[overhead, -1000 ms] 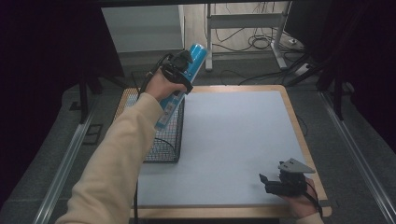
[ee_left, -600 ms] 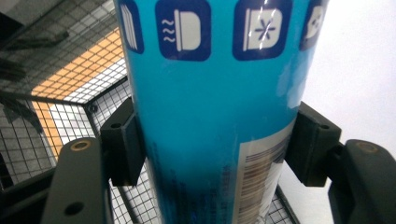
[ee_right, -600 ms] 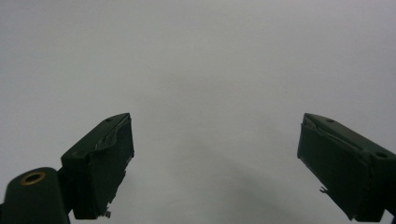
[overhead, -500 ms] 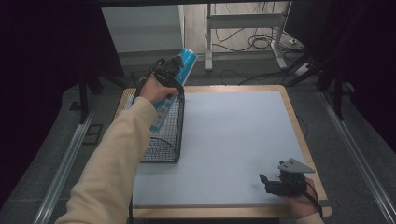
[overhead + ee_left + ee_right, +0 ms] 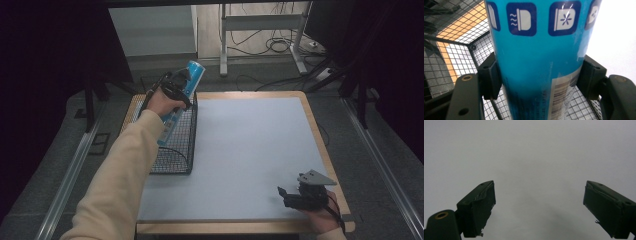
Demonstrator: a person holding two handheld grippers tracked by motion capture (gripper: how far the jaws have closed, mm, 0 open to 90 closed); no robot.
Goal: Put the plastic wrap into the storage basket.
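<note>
A blue tube (image 5: 179, 102), clamped in the left gripper (image 5: 172, 87), tilts lengthwise into the wire basket (image 5: 175, 150) directly below; the right gripper (image 5: 287, 196) rests well apart, jaws wide.

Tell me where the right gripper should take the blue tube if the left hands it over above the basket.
Probably the free upper end of the blue tube, from the table side. The left gripper is shut across the tube's middle, and its lower end dips into the wire basket, so the mesh blocks that part. The round body suits jaws set square across it. The right gripper is open near the table's front edge.
</note>
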